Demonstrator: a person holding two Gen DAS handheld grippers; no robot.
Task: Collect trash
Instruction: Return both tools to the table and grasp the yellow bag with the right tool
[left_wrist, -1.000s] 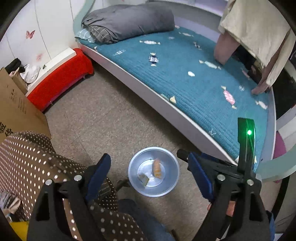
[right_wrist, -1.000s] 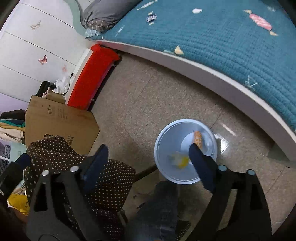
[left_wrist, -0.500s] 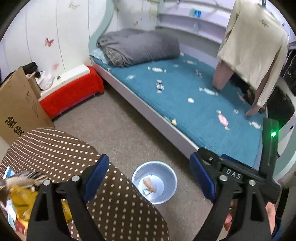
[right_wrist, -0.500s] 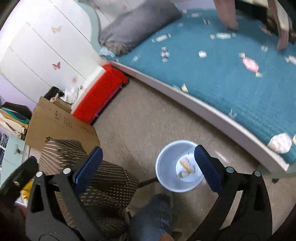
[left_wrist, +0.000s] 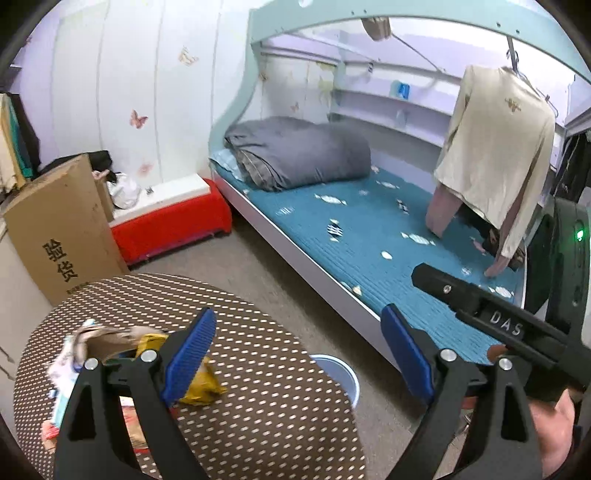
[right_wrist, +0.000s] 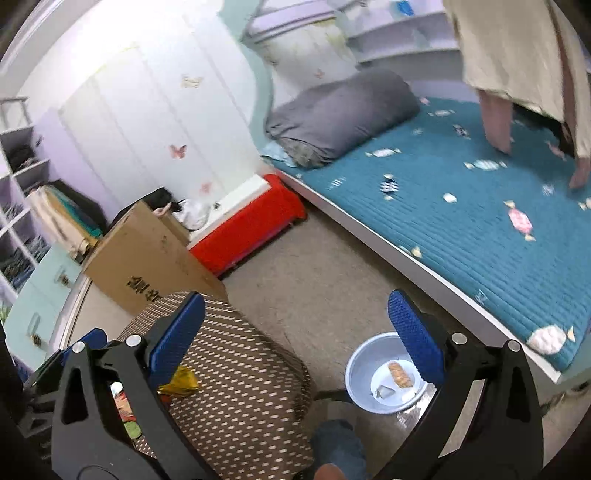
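A round table (left_wrist: 266, 413) with a brown dotted cloth carries a yellow wrapper (left_wrist: 201, 386) and a heap of crumpled wrappers (left_wrist: 99, 338) at its left side. My left gripper (left_wrist: 299, 350) hangs open above the table's right half, its left pad just over the yellow wrapper, with nothing held. Past the table edge only the rim of the pale blue bucket (left_wrist: 341, 374) shows. In the right wrist view the bucket (right_wrist: 360, 363) stands on the floor with an orange wrapper (right_wrist: 399, 373) and a small silver scrap (right_wrist: 384, 391) inside. My right gripper (right_wrist: 295, 334) is open and empty, high above floor and bucket.
A bed with a teal quilt (left_wrist: 369, 236) and a grey duvet (left_wrist: 299, 155) runs along the right. A red box (left_wrist: 173, 225) and a cardboard box (left_wrist: 62, 236) stand at the wall. A beige garment (left_wrist: 498, 147) hangs over the bed. A knee in jeans (right_wrist: 334, 439) is below.
Both grippers have risen and tipped upward, away from the bucket. The tabletop with its wrappers has come into the left wrist view, and the bucket has slid mostly behind the table edge.
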